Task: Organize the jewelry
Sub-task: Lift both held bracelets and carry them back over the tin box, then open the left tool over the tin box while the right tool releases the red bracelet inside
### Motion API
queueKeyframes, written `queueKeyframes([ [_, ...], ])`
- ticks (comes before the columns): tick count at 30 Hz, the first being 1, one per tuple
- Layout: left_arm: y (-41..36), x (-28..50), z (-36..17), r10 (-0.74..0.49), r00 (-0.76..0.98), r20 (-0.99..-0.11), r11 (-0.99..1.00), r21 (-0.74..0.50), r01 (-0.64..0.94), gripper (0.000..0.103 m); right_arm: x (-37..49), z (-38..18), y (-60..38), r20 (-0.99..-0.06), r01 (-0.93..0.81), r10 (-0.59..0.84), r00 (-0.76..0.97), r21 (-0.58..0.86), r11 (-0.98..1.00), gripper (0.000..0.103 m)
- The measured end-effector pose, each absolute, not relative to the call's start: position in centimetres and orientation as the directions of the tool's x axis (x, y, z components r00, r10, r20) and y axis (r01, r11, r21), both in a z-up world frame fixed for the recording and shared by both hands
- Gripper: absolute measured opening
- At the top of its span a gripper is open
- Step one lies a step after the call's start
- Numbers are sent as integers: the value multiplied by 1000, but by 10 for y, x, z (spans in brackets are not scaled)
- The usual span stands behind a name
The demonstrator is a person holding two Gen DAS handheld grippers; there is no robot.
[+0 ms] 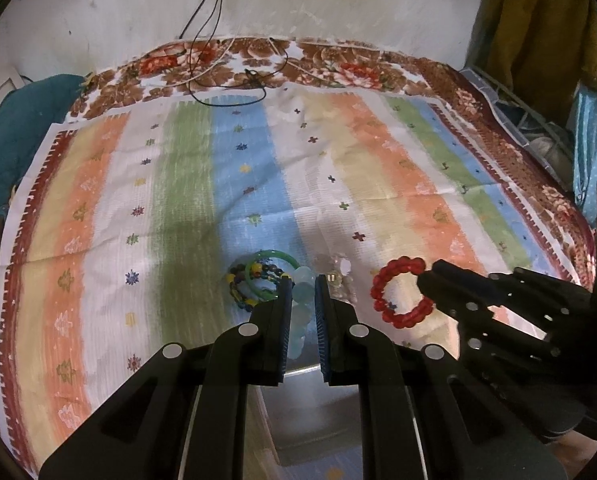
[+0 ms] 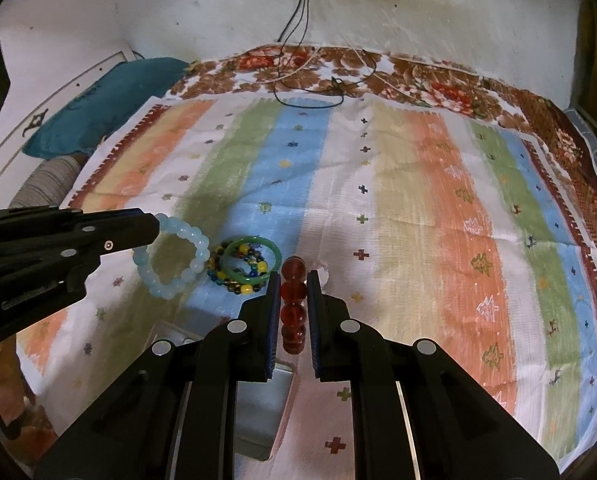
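While both bracelets hang clear of the striped cloth (image 1: 178,184), each hand-held gripper has its fingers closed on one of them. The left hand-held gripper (image 1: 303,292) pinches a pale blue bead bracelet (image 1: 302,312) between its blue-padded fingers; in the right wrist view the same bracelet (image 2: 174,260) hangs as an open loop from the tip of that hand-held gripper (image 2: 154,226), with its lower beads over the green stripe. The right hand-held gripper (image 2: 293,280) clamps a red bead bracelet (image 2: 293,304), seen edge-on as a column of dark red beads between the pads. From the left wrist view this red bracelet (image 1: 400,292) shows as a full ring held at its right side by the tip of the right hand-held gripper (image 1: 428,280).

Between the two held bracelets, a green bangle (image 2: 250,260) lies on the cloth on top of a bracelet of mixed yellow, blue and dark beads (image 2: 234,280); the two touch and overlap. Just right of the left fingers sits a small whitish piece of jewelry (image 1: 340,280), too blurred to identify. A metal tin (image 2: 258,408) lies on the cloth under the grippers, close to the cameras. Black and white cables (image 1: 226,76) trail onto a flowered bedspread (image 1: 338,64) at the far edge of the cloth.
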State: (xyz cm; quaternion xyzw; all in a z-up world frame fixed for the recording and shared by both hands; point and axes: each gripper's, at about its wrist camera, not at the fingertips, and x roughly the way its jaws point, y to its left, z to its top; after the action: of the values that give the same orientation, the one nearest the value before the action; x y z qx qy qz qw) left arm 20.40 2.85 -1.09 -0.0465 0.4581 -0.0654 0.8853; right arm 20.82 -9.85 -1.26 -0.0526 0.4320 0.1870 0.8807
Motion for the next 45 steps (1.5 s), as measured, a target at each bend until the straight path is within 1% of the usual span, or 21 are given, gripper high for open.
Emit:
queueKeyframes([
  [16, 24, 158, 0, -191, 603, -774, 981, -172, 89, 11, 175, -2, -98, -765, -407, 320, 559, 83, 910, 14],
  [31, 18, 129, -3, -192, 604, -774, 981, -177, 84, 11, 149, -7, -96, -776, -431, 335, 535, 90, 898, 14],
  [35, 18, 128, -5, -175, 599, -781, 983, -168, 68, 12, 149, -12, -96, -787, -427, 331, 521, 95, 899, 15],
  [36, 19, 128, -6, -160, 601, -783, 986, -158, 57, 15, 149, -12, -97, -788, -420, 327, 522, 97, 903, 16],
  [37, 21, 129, -6, -140, 603, -786, 989, -144, 42, 19, 150, -12, -98, -787, -415, 326, 524, 98, 905, 25],
  [38, 23, 131, -6, -127, 604, -787, 990, -137, 29, 23, 151, -11, -100, -785, -408, 326, 527, 103, 907, 31],
  [39, 26, 132, -7, -113, 605, -788, 991, -131, 15, 24, 153, -10, -103, -783, -394, 325, 530, 111, 912, 39],
  [41, 30, 133, -8, -92, 607, -789, 993, -121, -8, 28, 156, -11, -106, -786, -383, 321, 528, 117, 916, 39],
  [43, 37, 135, -8, -81, 609, -789, 992, -126, -31, 31, 160, -13, -109, -793, -368, 315, 522, 123, 922, 44],
  [45, 41, 137, -8, -80, 609, -789, 990, -137, -47, 36, 163, -14, -111, -795, -361, 314, 518, 130, 924, 47],
])
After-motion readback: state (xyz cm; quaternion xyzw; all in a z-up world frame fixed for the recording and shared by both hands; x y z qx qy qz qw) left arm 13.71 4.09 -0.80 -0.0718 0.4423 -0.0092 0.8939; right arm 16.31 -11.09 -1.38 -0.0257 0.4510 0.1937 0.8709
